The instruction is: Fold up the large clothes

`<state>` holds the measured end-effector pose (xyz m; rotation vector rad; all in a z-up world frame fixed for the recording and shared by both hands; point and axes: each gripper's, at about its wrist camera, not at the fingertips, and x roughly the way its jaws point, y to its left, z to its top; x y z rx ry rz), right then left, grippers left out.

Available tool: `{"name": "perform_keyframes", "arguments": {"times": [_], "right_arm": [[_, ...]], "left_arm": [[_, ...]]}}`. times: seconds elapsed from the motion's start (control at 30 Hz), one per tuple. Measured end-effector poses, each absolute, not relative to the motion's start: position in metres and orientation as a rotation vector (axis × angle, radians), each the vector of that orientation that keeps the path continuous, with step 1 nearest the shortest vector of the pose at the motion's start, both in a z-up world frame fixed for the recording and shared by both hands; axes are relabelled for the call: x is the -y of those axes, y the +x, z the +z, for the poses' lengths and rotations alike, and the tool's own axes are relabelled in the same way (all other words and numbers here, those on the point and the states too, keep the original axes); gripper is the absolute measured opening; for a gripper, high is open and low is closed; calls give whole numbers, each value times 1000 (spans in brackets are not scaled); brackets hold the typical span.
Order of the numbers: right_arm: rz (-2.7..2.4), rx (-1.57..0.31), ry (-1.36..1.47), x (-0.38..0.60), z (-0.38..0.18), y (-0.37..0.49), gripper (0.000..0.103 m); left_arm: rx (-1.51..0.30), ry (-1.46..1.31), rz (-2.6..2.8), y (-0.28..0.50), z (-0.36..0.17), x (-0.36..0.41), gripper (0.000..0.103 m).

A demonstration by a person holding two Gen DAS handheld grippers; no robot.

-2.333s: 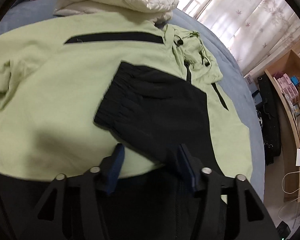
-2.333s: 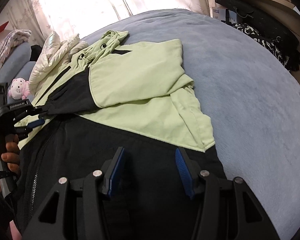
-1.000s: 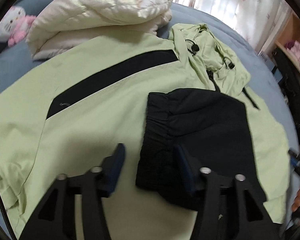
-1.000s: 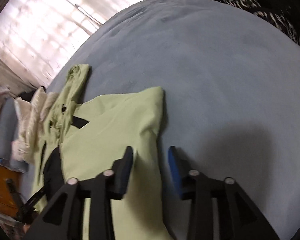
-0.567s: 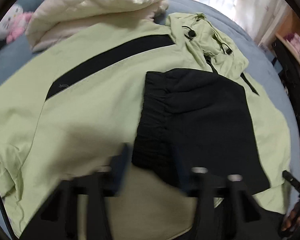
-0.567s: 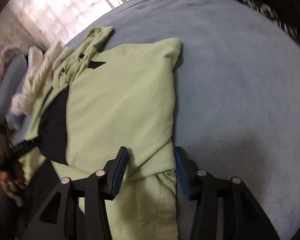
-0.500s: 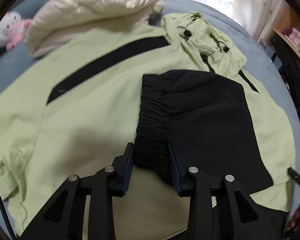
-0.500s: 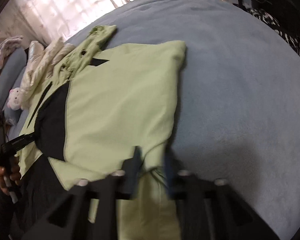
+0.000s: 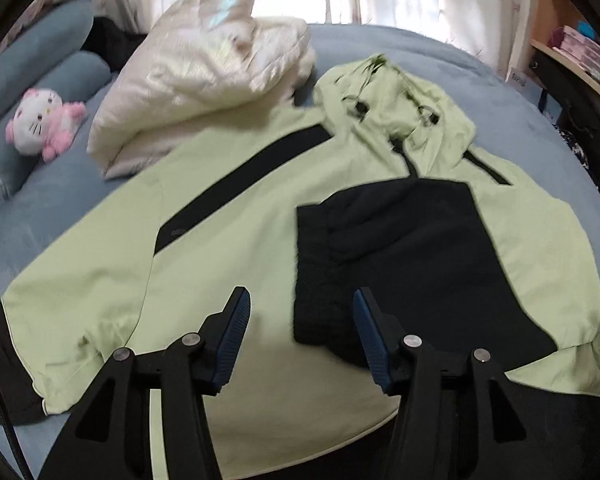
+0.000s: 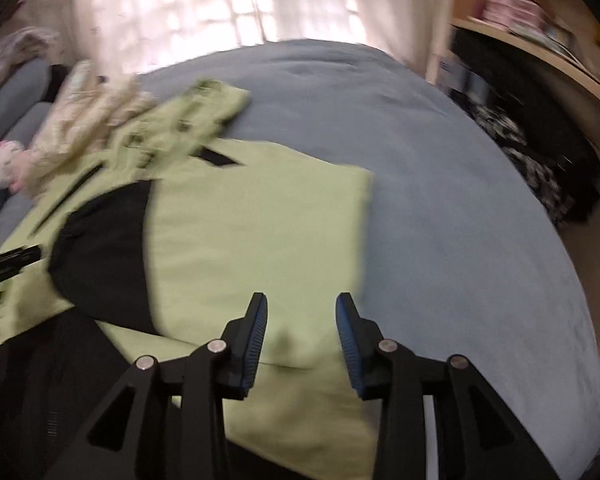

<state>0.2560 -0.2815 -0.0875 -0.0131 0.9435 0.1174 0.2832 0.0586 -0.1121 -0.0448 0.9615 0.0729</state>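
Jacket [image 9: 228, 256] flat on bed [image 10: 460, 200] (right side bare), left claw [image 9: 300, 320] and right claw [image 10: 300, 320] both apart, empty.

- Jacket [image 9: 228, 264]: your garment is matt woven cloth, pale green with black panels; the black cuff is gathered and ribbed.
- Puffer coat [image 9: 204, 76]: cream quilted cloth with a glossy, pearly sheen.
- Bed [image 10: 440, 184]: blue-grey cover, soft, matt, fine nap.
- Plush toy [image 9: 40, 124]: fuzzy pink and white pile.
- Left gripper [image 9: 300, 334] and right gripper [image 10: 301, 330]: matt black plastic frames, bright metal screw heads, ribbed blue pads [image 9: 232, 336].
- Shelf [image 10: 540, 56]: smooth light wood.
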Motion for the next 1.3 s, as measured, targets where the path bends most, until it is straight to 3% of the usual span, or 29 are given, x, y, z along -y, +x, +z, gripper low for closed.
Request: {"name": "perform_keyframes", "arguments": {"times": [0.33,0.53,0.6,0.87,1.3], "right_arm": [[312,-1070,100,182,-152,345,36],[105,-1007,108,237,-161,393,36],[12,-988,106,273,-159,402,36],[-186,-1001,199,383,-159,382,37],[-96,-990,86,343,-132,327,38]], "left_arm": [[-993,-37,42,334,-146,-15,52],[-1000,-1,132,373,-164,-28,52],[-1004,7,162,381,-168,-37,57],[-990,1,138,382,-173,-54,60],[-995,129,114,361,-122,-4,60]]}}
